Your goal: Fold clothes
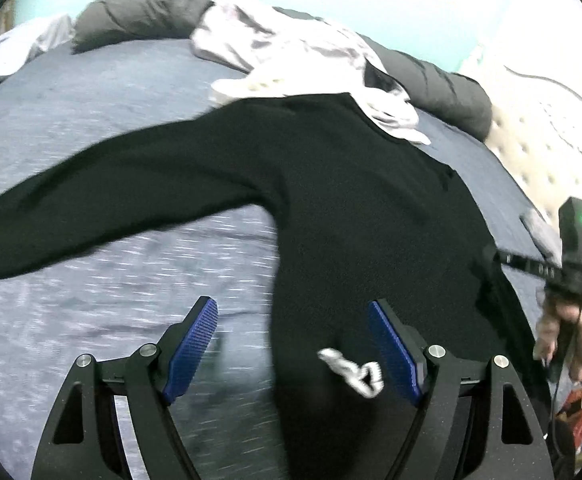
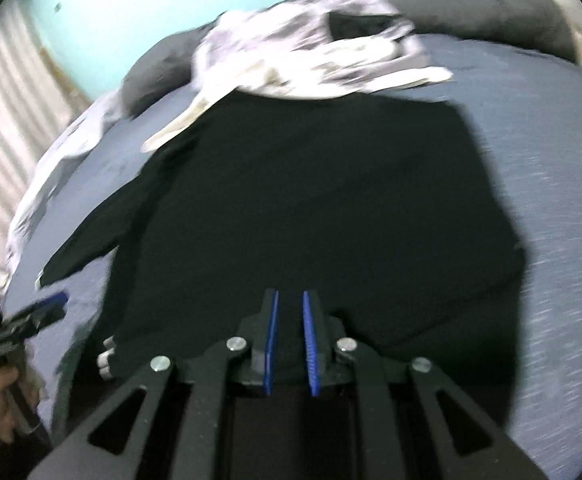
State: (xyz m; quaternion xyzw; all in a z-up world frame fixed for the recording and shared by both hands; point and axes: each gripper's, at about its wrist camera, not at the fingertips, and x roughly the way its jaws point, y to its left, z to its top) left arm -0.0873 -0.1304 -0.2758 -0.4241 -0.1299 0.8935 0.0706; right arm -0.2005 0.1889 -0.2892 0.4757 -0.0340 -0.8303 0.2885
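A black long-sleeved top [image 1: 351, 200] lies spread on the blue-grey bed sheet [image 1: 91, 128], one sleeve [image 1: 91, 200] reaching out to the left. Low over its hem my left gripper [image 1: 295, 344] stands open, the blue pads wide apart with nothing pinched; a white cord [image 1: 351, 368] lies between them. In the right wrist view the same top [image 2: 311, 208] fills the middle. My right gripper [image 2: 291, 320] has its pads nearly together with black cloth between them. From the left wrist view the right gripper [image 1: 491, 257] pinches the top's right edge, which is lifted a little.
A heap of pale clothes [image 1: 291, 52] lies past the top's collar, against dark grey pillows [image 1: 143, 12]. A beige tufted headboard [image 1: 551, 140] with a cable runs along the right. My left gripper [image 2: 39, 312] and the hand holding it show at the left of the right wrist view.
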